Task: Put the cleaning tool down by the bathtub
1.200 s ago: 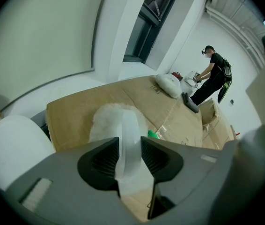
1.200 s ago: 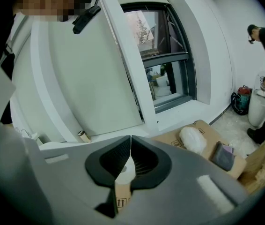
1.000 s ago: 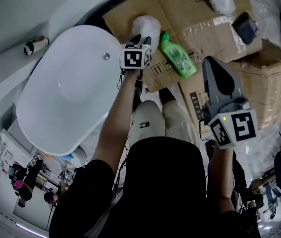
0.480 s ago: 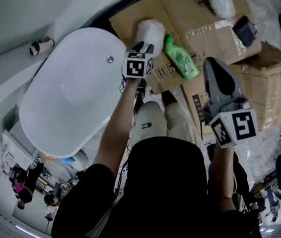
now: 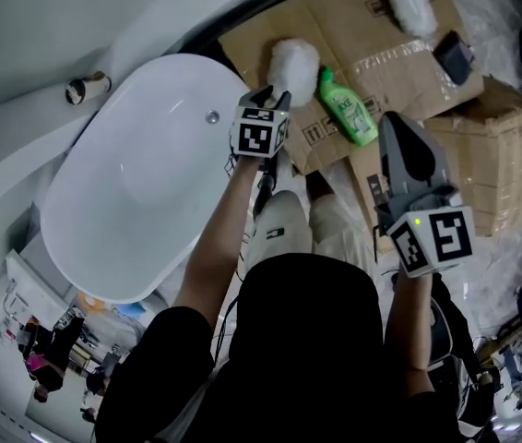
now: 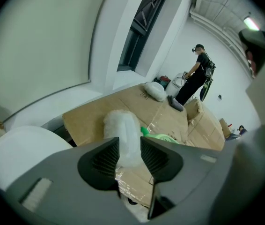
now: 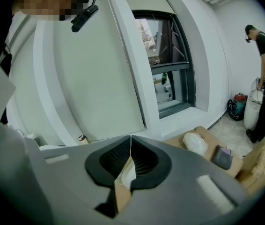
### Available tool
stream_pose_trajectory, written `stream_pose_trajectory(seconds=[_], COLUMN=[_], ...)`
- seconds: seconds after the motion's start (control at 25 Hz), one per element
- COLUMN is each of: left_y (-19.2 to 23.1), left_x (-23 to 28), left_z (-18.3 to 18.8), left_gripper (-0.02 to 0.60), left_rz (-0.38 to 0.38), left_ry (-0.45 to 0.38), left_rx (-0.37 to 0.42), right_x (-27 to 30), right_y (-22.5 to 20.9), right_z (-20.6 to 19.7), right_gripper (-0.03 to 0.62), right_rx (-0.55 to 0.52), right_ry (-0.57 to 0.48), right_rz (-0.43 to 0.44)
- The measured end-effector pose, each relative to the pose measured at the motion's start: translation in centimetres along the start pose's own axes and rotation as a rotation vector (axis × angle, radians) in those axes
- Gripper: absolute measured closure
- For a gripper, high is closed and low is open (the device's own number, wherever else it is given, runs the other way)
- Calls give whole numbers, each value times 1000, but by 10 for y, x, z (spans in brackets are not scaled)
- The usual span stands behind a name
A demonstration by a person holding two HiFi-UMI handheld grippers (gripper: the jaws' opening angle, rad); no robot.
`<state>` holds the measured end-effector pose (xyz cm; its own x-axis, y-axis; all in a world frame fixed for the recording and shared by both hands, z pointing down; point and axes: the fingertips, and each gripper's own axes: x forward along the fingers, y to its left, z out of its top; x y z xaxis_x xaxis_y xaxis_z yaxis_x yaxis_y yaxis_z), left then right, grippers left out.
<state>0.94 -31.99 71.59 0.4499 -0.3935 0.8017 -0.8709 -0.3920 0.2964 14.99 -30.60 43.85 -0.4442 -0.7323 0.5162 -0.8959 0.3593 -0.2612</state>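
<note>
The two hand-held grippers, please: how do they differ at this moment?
The left hand-held gripper has its jaws apart, with the white fluffy cleaning tool showing in the gap; the right hand-held gripper has its jaws together on nothing. The left reaches out beside the bathtub; the right is held back nearer the body. Both are grey with marker cubes.

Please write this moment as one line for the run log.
left tool: open | white duster: on cardboard beside bathtub, just ahead of left tool | right tool: shut, empty
</note>
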Motion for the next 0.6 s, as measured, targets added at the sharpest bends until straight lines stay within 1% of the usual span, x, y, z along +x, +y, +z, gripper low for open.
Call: stream_pose_trajectory(seconds=[0.36,0.6], left_y=[14,15], left_x=[-59,-100], left_z=[-15,-21], left_gripper=[448,453], left_rz=[-32,-53], left_ry=[-38,-82], left_rx=[44,68], right_x=[-24,-50], right_y=[52,82], right_z=[1,-6], right_gripper=[583,583], right_rx=[7,15], right_ry=[-52,-87], right_rz=[-51,-93])
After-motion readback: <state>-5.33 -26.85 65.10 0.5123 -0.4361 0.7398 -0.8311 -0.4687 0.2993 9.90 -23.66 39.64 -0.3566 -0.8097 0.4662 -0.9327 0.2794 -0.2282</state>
